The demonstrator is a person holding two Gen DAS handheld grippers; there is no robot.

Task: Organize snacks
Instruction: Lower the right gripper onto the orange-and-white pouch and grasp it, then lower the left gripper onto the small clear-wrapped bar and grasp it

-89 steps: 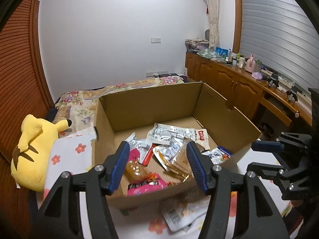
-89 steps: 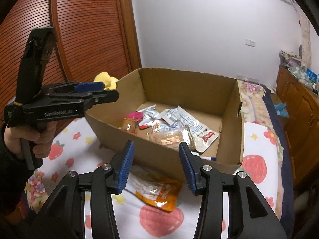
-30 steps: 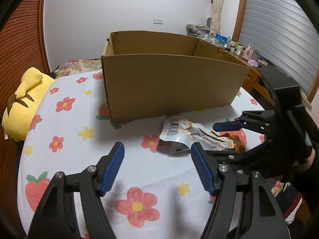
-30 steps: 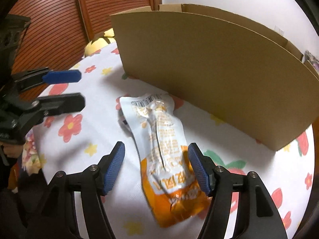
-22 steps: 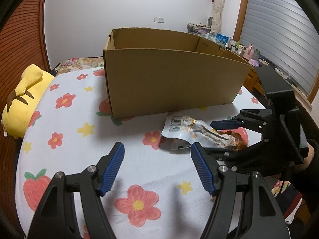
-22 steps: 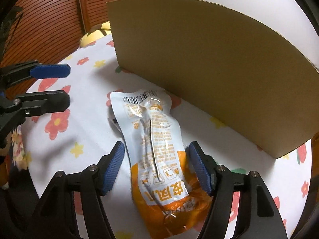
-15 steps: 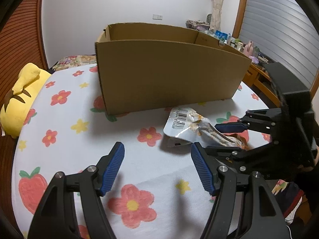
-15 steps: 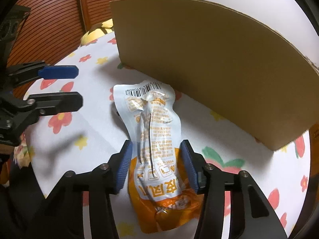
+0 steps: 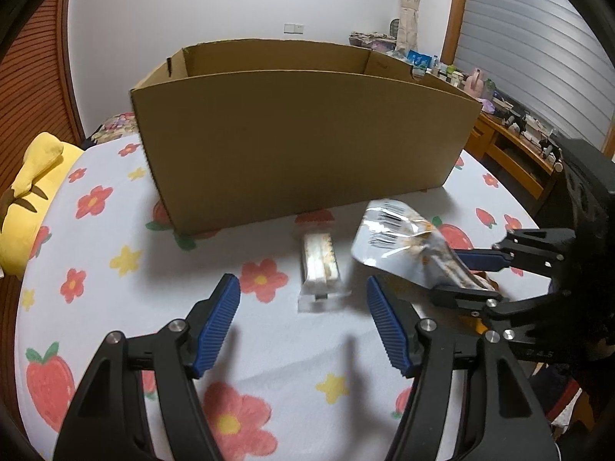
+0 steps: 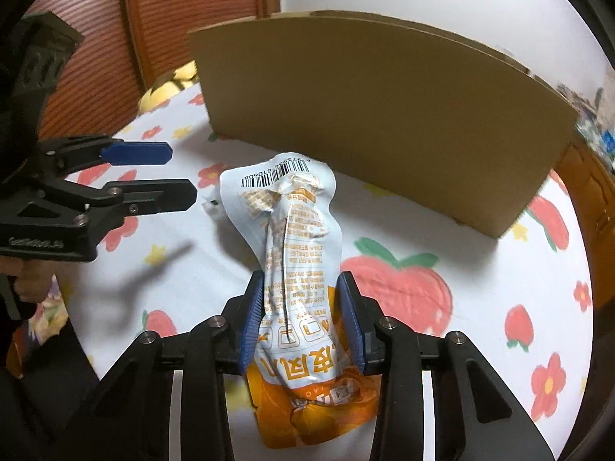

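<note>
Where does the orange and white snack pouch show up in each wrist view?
Left wrist: orange and white snack pouch right of centre, tilted up, clamped in the right gripper.
Right wrist: pouch at centre, between that gripper's pads.
Shared landmark: cardboard box just behind it.

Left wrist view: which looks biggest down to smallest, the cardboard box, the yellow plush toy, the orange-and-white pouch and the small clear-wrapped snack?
1. cardboard box
2. yellow plush toy, partly cut off
3. orange-and-white pouch, partly hidden
4. small clear-wrapped snack
</note>
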